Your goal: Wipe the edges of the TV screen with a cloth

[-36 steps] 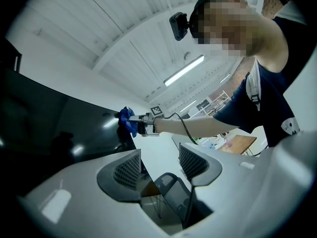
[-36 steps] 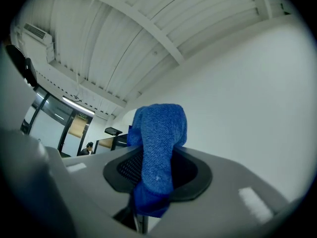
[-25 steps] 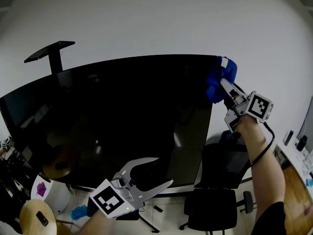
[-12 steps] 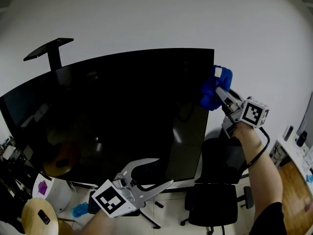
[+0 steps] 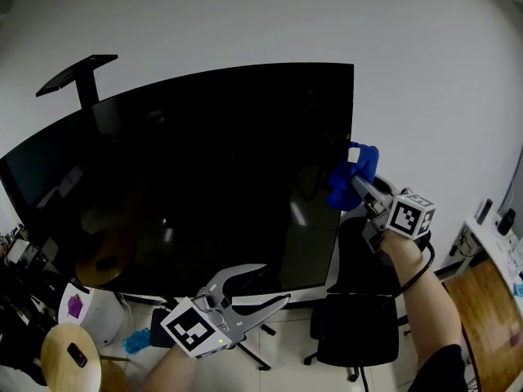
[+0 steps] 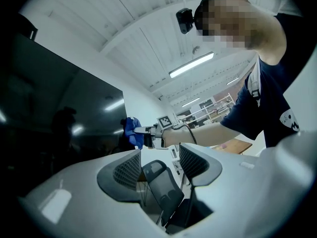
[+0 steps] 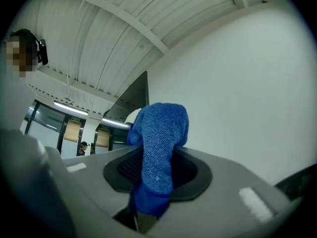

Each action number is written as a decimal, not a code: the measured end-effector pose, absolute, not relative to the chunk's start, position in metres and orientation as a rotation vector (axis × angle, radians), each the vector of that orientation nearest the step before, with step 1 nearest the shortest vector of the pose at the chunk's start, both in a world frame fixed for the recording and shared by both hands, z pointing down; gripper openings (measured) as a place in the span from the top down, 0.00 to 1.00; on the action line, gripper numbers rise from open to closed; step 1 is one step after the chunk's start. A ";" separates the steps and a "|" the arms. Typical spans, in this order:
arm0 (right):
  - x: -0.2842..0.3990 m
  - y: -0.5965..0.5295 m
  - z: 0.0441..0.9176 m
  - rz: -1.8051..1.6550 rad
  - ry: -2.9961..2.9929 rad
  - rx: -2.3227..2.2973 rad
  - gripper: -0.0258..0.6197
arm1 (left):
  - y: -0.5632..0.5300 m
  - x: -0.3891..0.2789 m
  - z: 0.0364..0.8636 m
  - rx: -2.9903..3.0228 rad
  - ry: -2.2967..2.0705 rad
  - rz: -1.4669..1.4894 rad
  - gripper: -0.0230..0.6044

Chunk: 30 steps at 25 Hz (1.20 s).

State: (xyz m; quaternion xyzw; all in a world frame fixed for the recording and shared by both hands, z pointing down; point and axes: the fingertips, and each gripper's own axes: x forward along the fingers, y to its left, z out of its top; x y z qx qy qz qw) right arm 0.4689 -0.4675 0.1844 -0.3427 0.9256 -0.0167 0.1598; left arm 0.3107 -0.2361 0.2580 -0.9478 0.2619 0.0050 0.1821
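**Visitor:** Where's the cloth just now?

**Me:** The blue cloth is bunched in my right tongs. The jaws are narrowed and bite its middle, so a fat wad sticks out past the tips. That wad meets the TV screen on the right edge, about halfway between the top right corner and the bottom right corner.

**Visitor:** Why hold it like that?

**Me:** I reckon the padding spares the glass the hard jaw tips. Coming at the edge from the side also lets the cloth fold round the rim instead of smearing the face.

**Visitor:** And your other hand?

**Me:** My left tongs hang below the bottom edge, jaws half apart with nothing between them. Only the office chair shows beyond them. I judge they're parked there, clear of the wiping.

**Visitor:** Is there room to go on?

**Me:** Beside the right edge there's only bare wall, so nothing blocks a run down to the bottom right corner. The chair back stands close beneath that corner, and that's where I'd mind my wrist. The top edge looks free too. The left edge is too dark for me to be sure.
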 end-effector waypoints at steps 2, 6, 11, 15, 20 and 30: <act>0.468 -0.468 0.202 -0.082 2.645 -0.984 0.76 | -0.238 0.310 0.267 -2.688 0.750 0.004 0.59; 0.468 -0.469 0.237 -0.122 2.660 -1.009 0.76 | -0.238 0.310 0.284 -2.723 0.776 -0.002 0.59; 0.470 -0.479 0.277 -0.189 2.680 -1.048 0.76 | -0.249 0.309 0.294 -2.766 0.810 -0.016 0.59; 0.471 -0.486 0.317 -0.256 2.701 -1.080 0.76 | -0.255 0.308 0.308 -2.792 0.839 -0.038 0.59; 0.470 -0.476 0.369 -0.345 2.692 -1.105 0.76 | -0.246 0.303 0.334 -2.810 0.871 -0.061 0.59; 0.473 -0.482 0.464 -0.474 2.726 -1.164 0.76 | -0.260 0.292 0.381 -2.876 0.963 -0.091 0.59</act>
